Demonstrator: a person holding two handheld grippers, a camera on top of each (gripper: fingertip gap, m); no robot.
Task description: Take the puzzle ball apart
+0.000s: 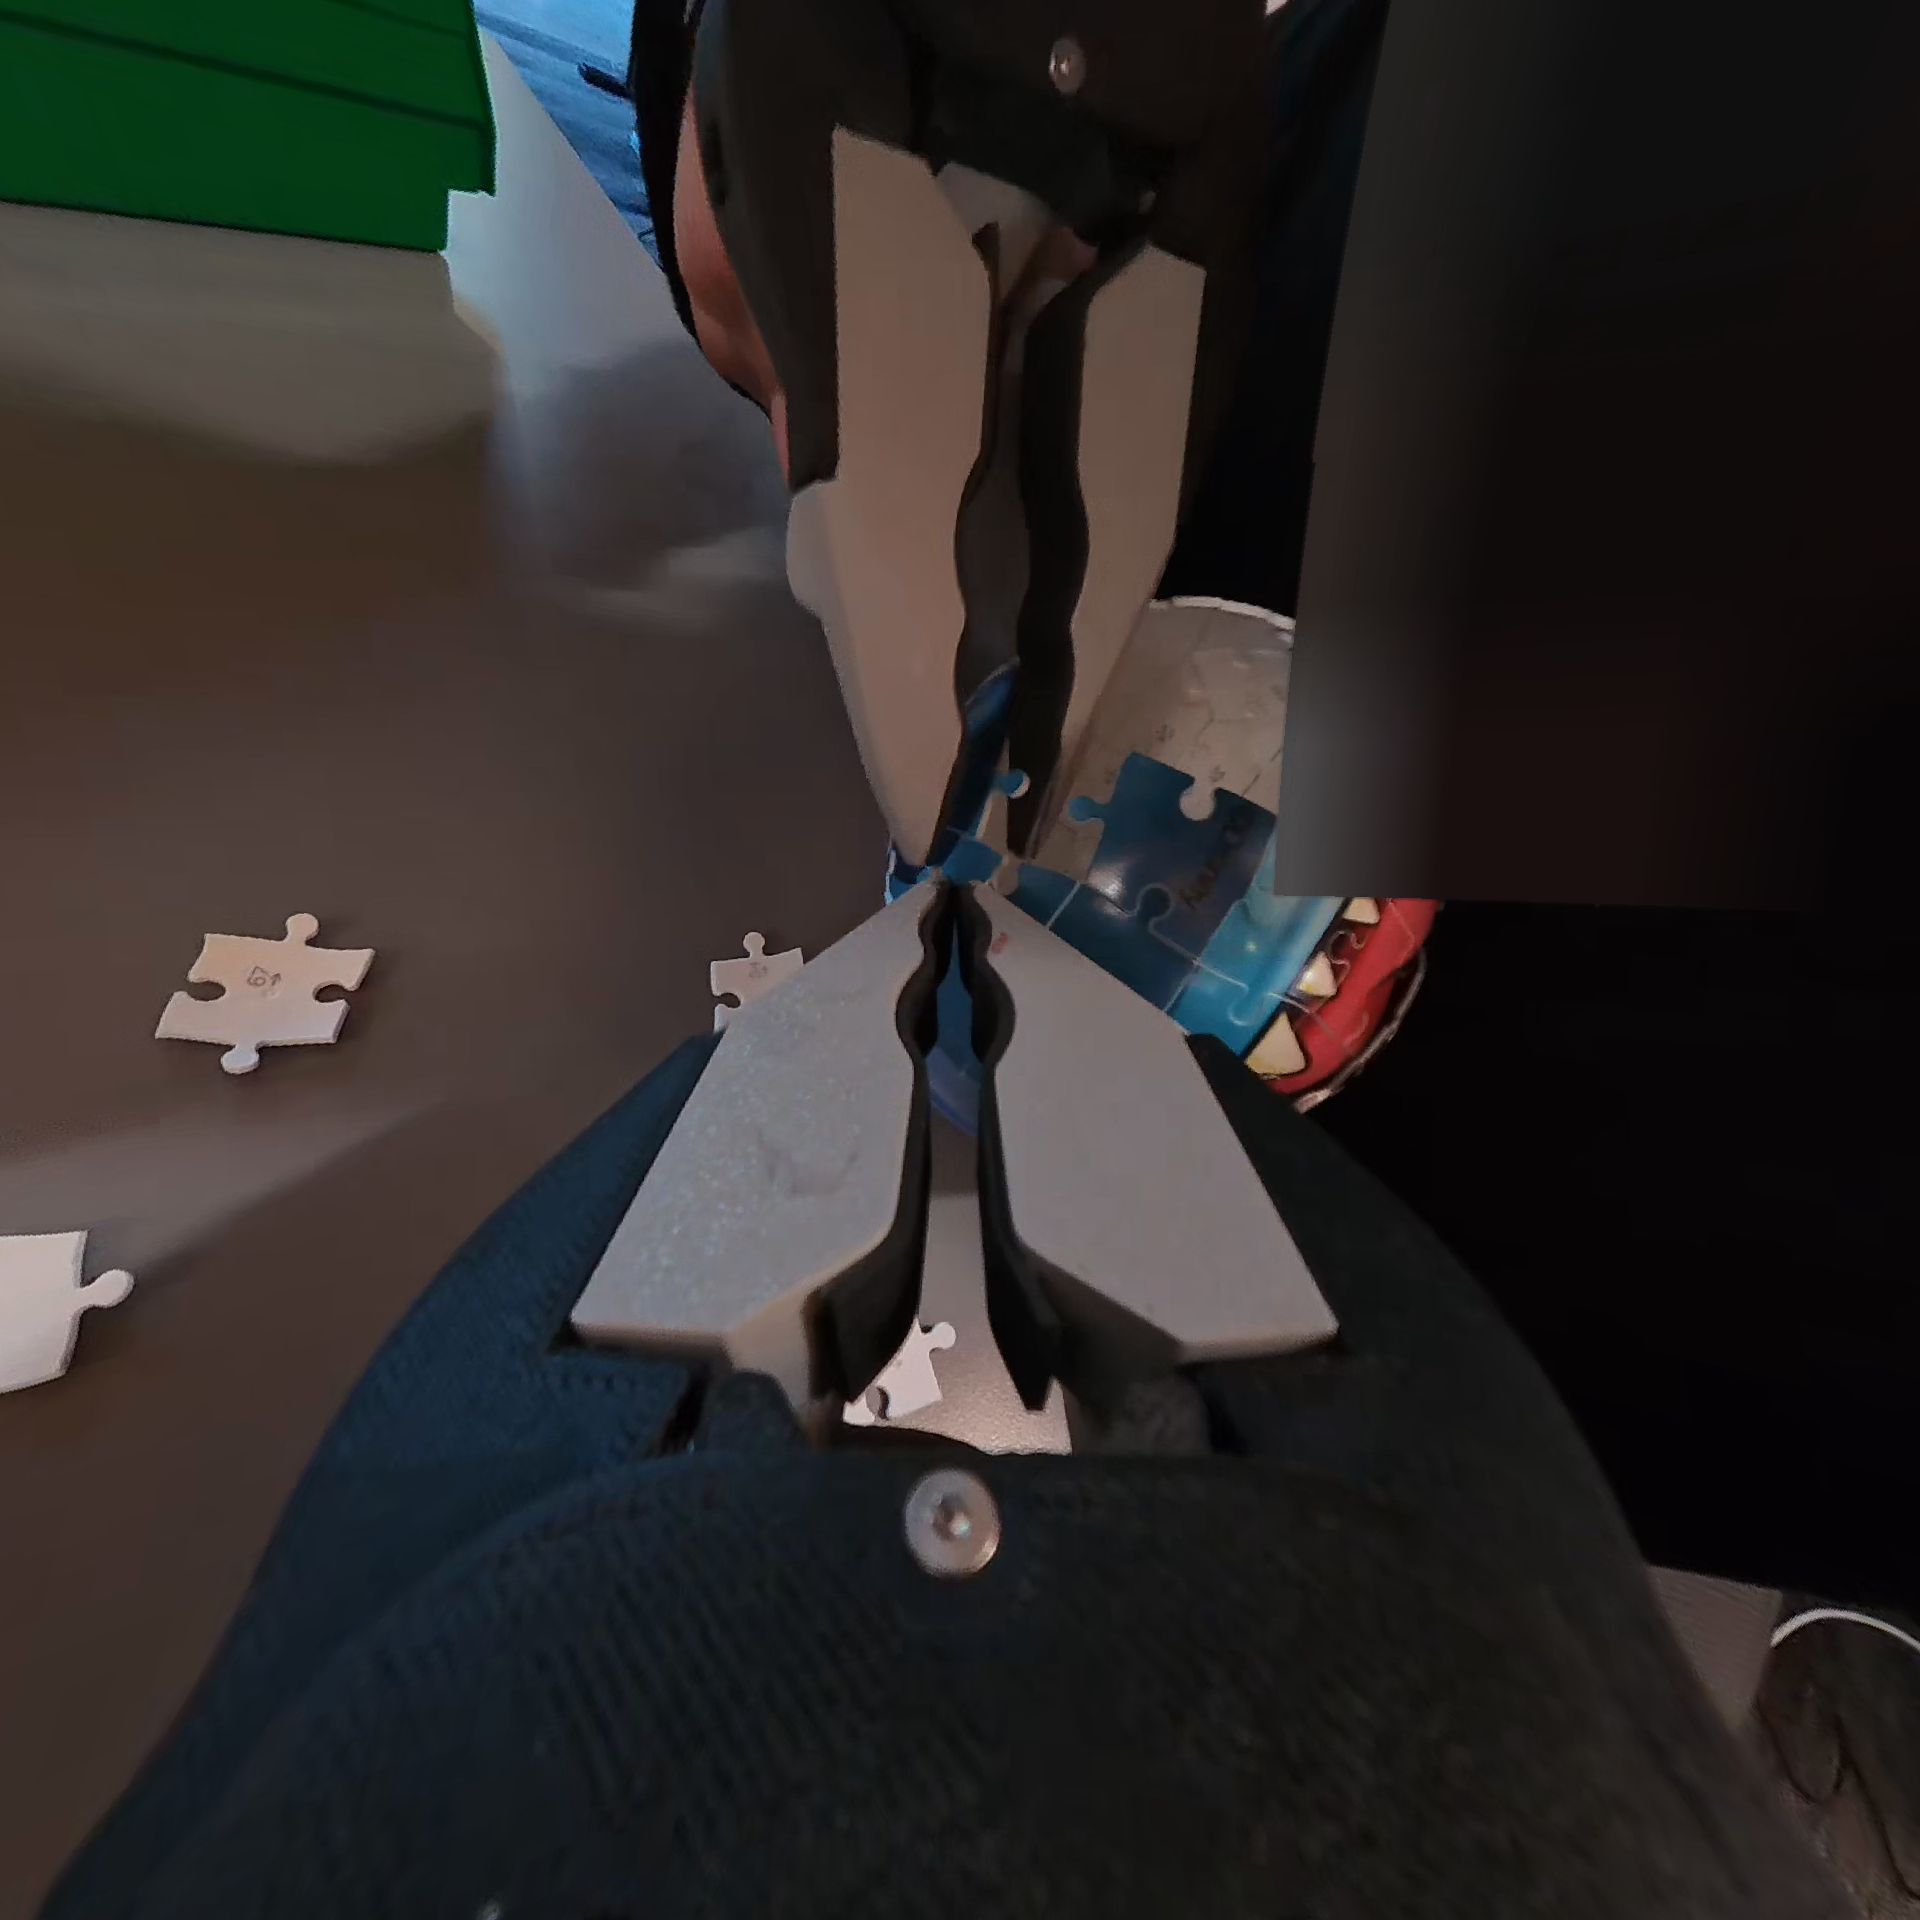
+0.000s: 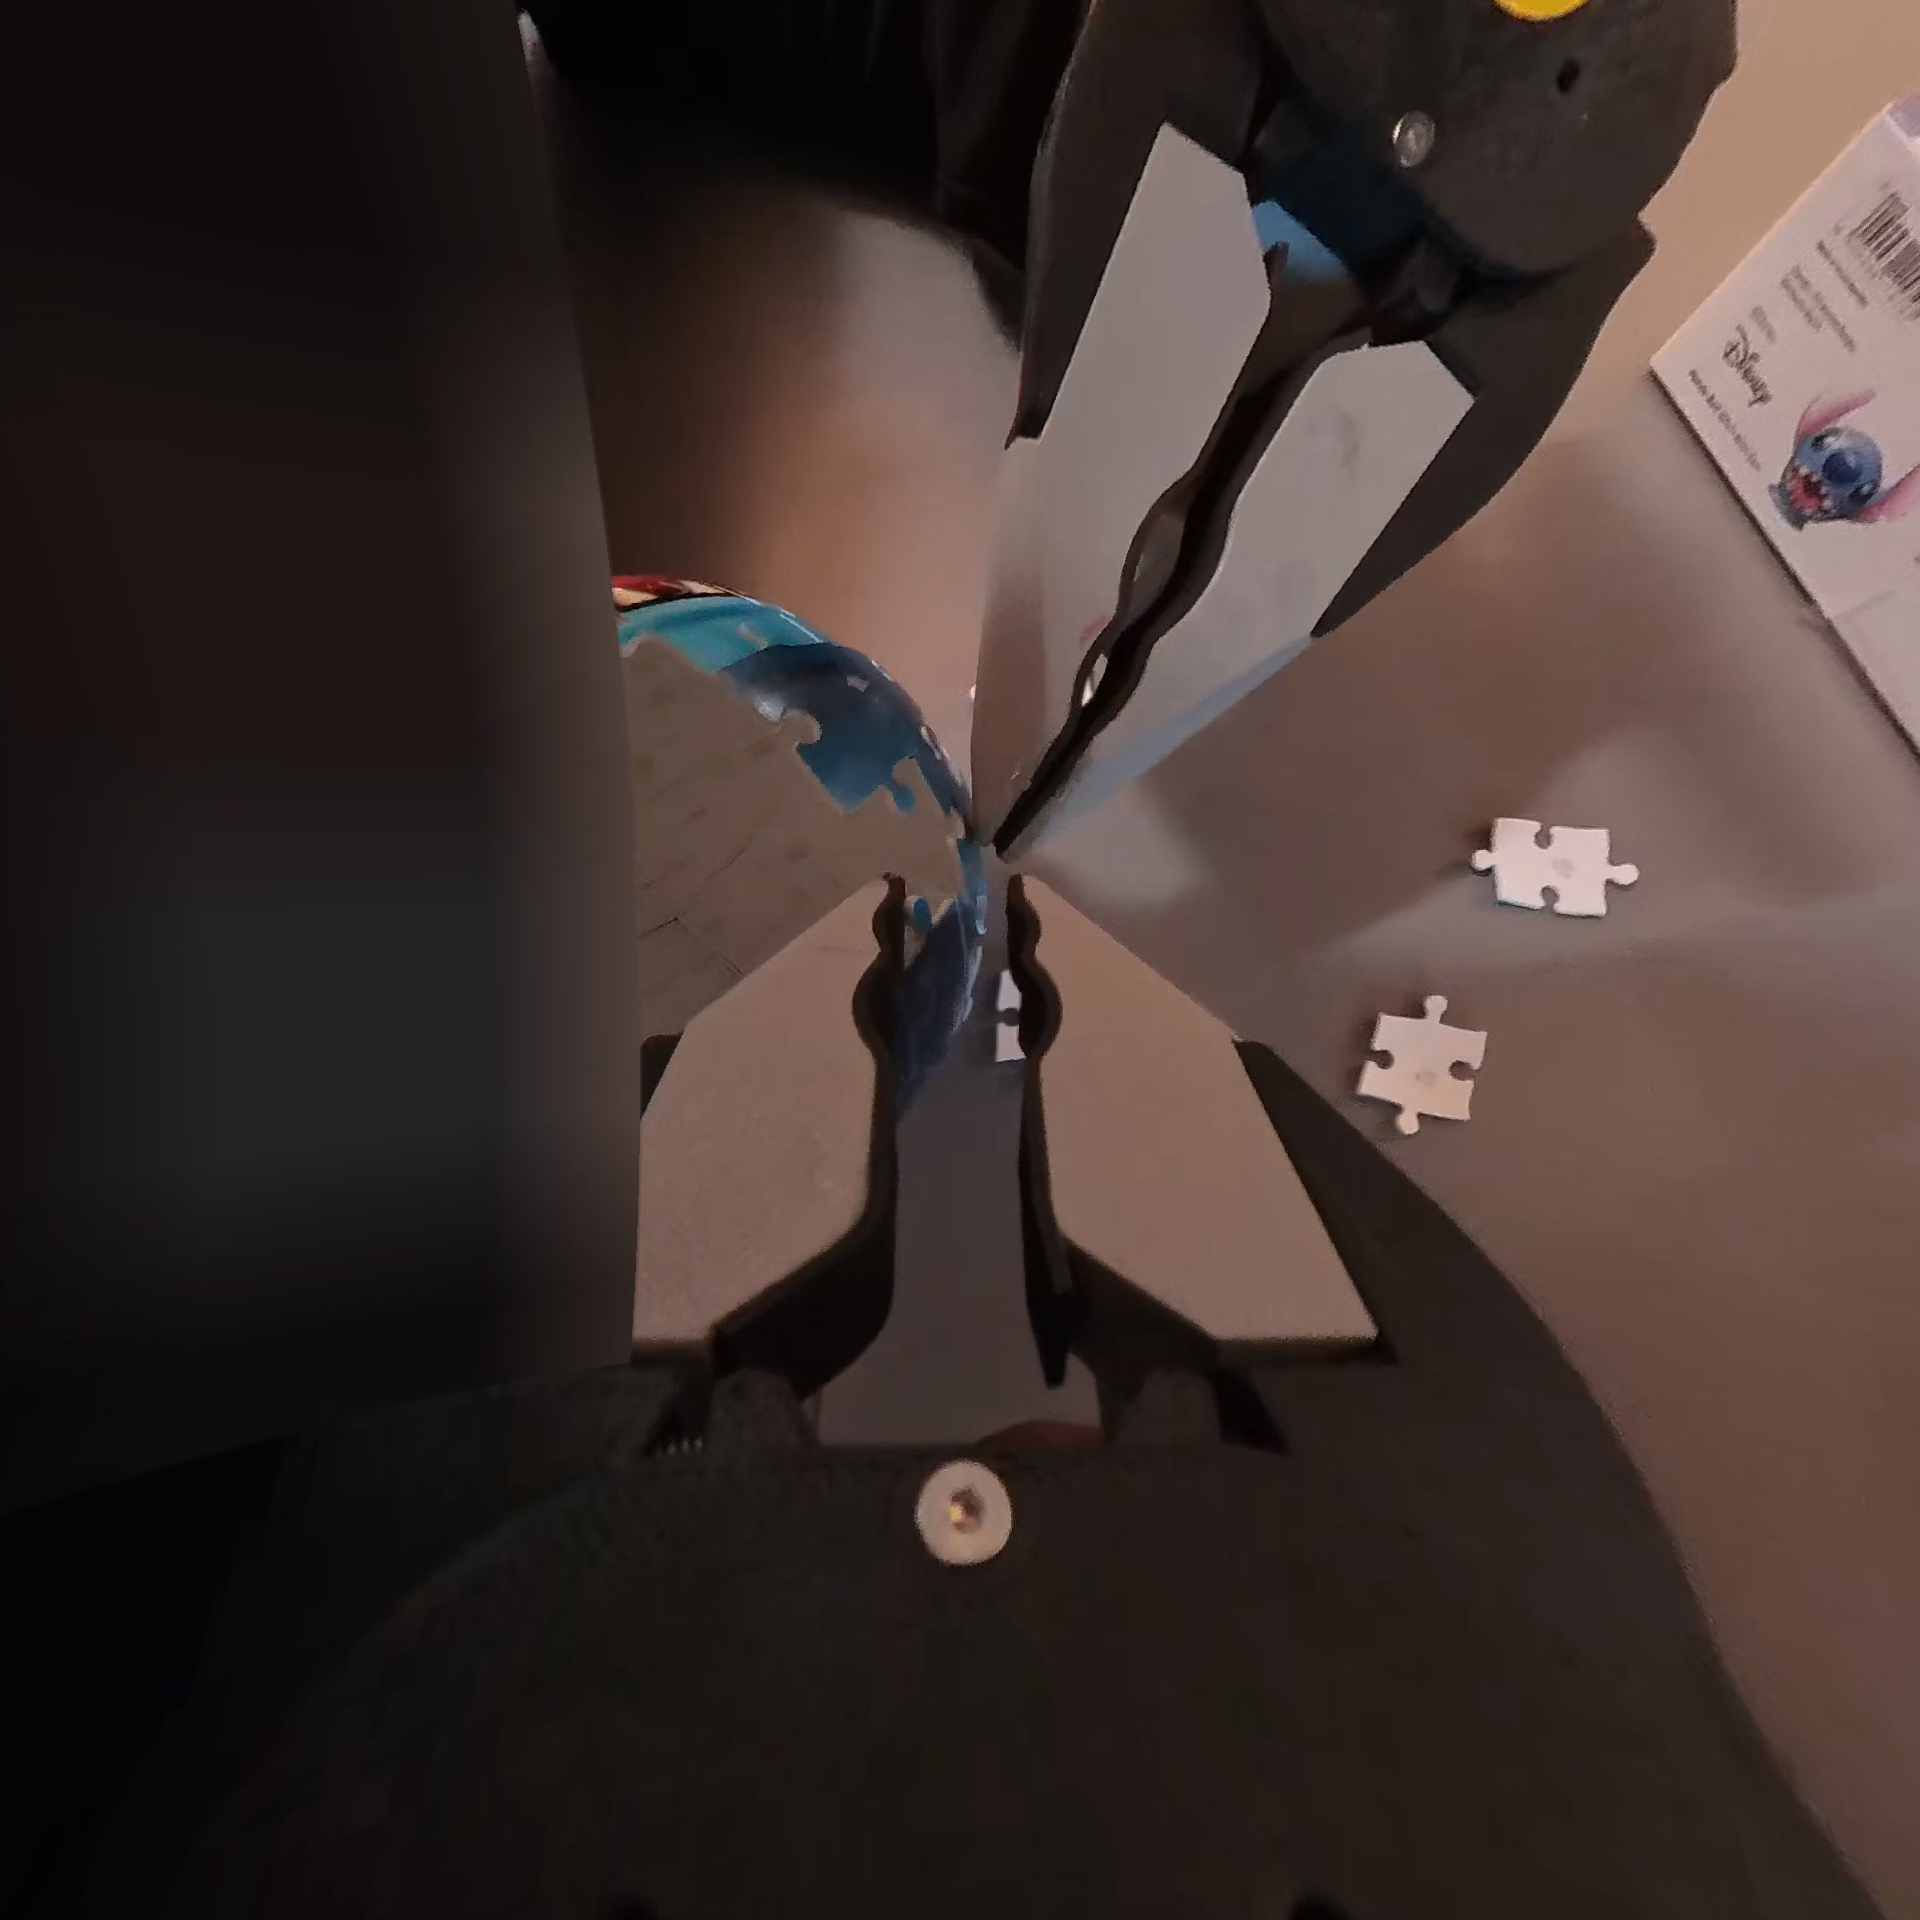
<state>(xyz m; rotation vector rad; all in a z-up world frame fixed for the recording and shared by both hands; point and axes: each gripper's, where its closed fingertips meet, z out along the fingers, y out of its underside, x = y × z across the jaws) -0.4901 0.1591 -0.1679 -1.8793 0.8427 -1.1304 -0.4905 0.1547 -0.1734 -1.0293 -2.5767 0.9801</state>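
Observation:
The puzzle ball (image 1: 1164,883) is a blue shell with a red mouth and teeth. It is partly opened, and its grey inside shows in the right wrist view (image 2: 727,790). My left gripper (image 1: 951,899) is shut, pinching a small blue piece (image 1: 974,858) at the ball's open rim. My right gripper (image 2: 951,883) is closed on the blue rim of the shell, which runs between its fingers. The two grippers meet tip to tip: the right gripper (image 1: 982,831) comes down from above in the left wrist view, and the left gripper (image 2: 1003,844) does so in the right wrist view.
Loose pieces lie grey side up on the brown table (image 1: 416,727), among them one (image 1: 265,987) to the left and two (image 2: 1553,868), (image 2: 1423,1060) to the right. A green box (image 1: 239,104) stands far left. A white box (image 2: 1829,416) lies at the right edge.

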